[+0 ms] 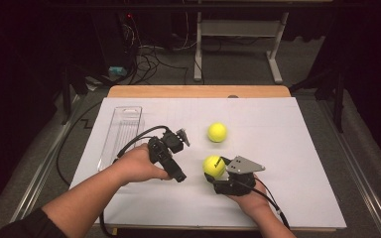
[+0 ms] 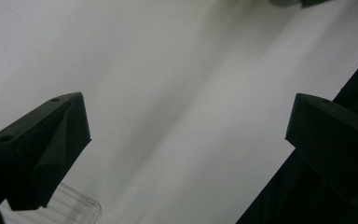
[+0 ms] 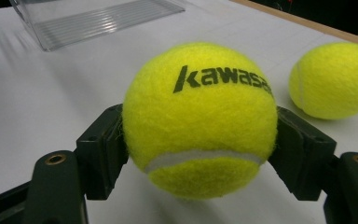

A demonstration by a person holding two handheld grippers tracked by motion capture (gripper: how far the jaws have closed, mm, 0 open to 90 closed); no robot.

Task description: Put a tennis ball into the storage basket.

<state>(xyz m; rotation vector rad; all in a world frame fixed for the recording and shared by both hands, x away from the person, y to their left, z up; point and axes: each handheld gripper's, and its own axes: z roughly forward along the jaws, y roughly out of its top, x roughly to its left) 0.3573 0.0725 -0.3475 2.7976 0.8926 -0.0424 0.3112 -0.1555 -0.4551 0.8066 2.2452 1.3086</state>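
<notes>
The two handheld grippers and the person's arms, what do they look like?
Both are black two-jaw tools. The left gripper trails a black cable looping toward the table's left edge; its jaws are blocky wedges with small holes. The right gripper carries a grey three-cornered plate on top, brass-ringed holes near its jaws, and a black cable. A dark sleeve covers the left upper forearm.

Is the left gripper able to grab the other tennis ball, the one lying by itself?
Probably yes. The left gripper is open and holds nothing, and the loose tennis ball lies just beyond it on bare white paper.
</notes>
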